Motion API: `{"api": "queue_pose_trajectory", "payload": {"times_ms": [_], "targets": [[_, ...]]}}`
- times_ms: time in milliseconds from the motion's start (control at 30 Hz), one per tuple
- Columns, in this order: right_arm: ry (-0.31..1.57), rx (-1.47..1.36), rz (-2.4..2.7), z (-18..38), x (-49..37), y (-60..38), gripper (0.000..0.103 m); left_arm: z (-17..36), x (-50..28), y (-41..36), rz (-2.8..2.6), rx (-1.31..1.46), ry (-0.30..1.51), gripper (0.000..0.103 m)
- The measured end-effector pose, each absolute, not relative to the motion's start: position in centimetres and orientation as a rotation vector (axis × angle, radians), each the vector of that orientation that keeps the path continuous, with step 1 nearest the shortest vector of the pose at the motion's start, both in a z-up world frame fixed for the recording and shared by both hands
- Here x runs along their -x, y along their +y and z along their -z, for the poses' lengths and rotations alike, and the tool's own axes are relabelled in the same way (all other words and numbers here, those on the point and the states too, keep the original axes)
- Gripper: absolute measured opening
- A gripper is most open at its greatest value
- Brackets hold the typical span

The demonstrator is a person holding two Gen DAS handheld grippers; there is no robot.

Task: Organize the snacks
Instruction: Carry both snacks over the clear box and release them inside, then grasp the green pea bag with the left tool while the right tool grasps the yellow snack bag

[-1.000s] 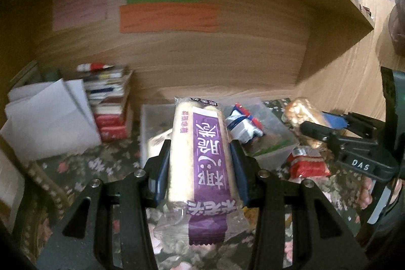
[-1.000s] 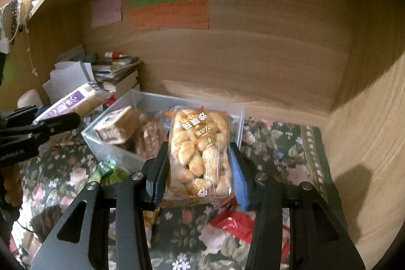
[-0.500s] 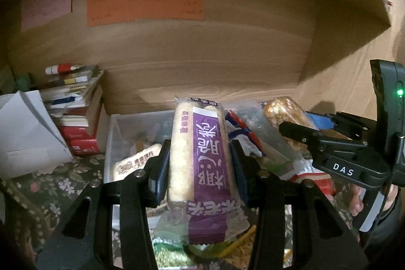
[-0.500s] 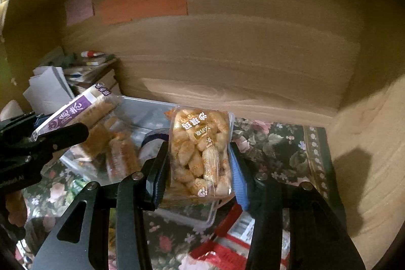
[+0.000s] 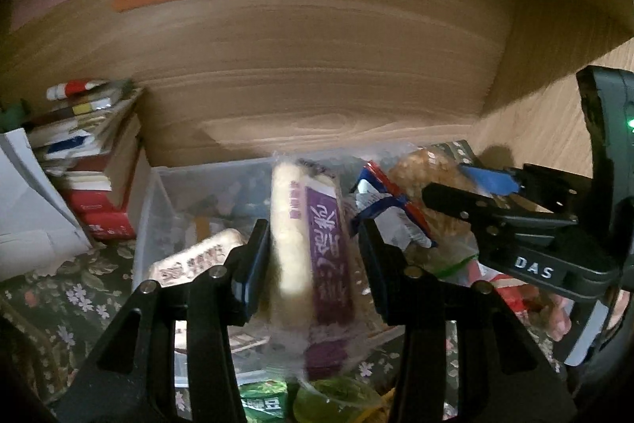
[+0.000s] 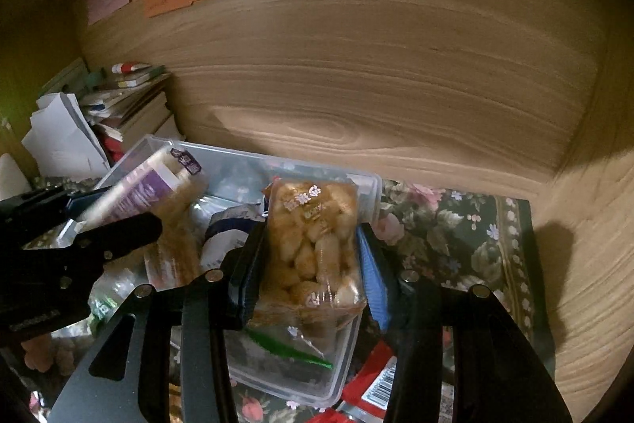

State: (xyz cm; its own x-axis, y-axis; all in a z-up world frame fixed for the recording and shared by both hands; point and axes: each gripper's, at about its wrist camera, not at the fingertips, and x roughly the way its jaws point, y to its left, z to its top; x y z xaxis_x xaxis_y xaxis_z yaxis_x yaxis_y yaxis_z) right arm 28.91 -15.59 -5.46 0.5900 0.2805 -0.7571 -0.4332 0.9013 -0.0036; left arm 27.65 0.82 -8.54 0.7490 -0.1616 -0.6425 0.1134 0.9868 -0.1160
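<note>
Both grippers are loaded over the clear bin (image 6: 358,351): left gripper (image 5: 313,256) clamps the purple rice-cracker pack (image 5: 311,248), right gripper (image 6: 311,256) clamps the puff-snack bag (image 6: 313,248), near the bin's right rim. Risk: the packs collide, or the bag lands on that rim (bin already crowded) and spills onto the floral cloth (image 6: 467,236).

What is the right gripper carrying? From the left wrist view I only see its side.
Observer: The right gripper is shut on a clear pack of golden puffs, held above the right end of the clear bin.
Operator: Is anything lying outside the bin on that side?
Observer: Yes, a red packet with a barcode lies on the floral cloth by the bin's near right corner.
</note>
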Motion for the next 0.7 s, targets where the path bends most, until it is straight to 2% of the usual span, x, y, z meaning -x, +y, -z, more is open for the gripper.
{"api": "queue_pose_trajectory", "payload": {"times_ms": [400,700], "targets": [[0.791,0.204,-0.429,3.1,-26.2,-16.5,0.056,6.1,-24.3,2.8,0.146,0.094,0.65,0.057],[0.773,0.197,-0.443,2.4,-22.0,-17.2,0.06,6.5,-19.9,5.0,0.127,0.077,0.658,0.061]]}}
